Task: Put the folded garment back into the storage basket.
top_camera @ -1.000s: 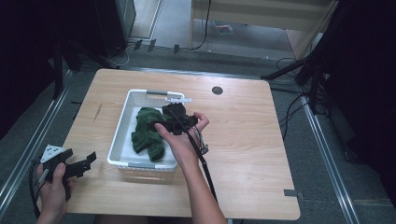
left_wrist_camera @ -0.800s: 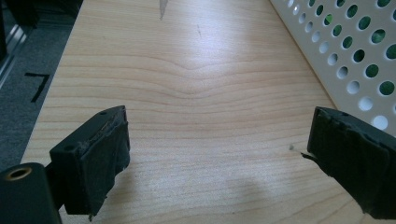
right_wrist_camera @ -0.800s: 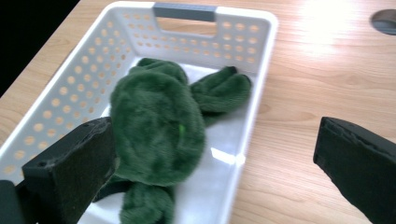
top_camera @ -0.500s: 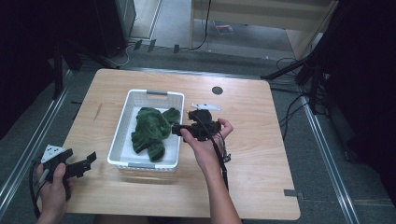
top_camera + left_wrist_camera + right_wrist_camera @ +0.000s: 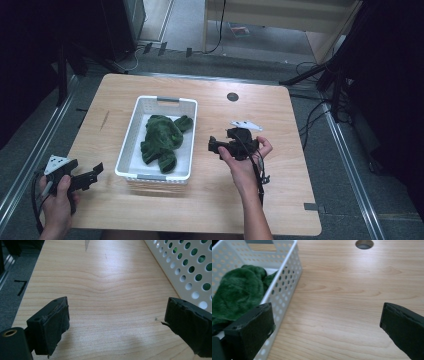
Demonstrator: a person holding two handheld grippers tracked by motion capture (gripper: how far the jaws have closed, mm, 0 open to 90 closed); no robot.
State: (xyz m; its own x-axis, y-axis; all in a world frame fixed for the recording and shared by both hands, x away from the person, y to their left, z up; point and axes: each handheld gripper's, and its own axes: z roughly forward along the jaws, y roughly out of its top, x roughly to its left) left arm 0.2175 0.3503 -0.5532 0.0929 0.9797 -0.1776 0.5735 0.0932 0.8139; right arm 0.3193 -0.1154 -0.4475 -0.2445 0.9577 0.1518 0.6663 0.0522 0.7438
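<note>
A green fuzzy cloth (image 5: pixel 162 141) is lying bunched up inside the white basket (image 5: pixel 131 134) on the wooden table (image 5: pixel 280 120). The right gripper (image 5: pixel 214 146) is being held just beside the basket, over bare wood, with its jaws wide apart and nothing in them. The left gripper (image 5: pixel 96 170) is being held near the table's left corner, also spread wide and empty. The cloth seems to be put away. To do this well, both grippers should be kept low and clear of the basket wall.
</note>
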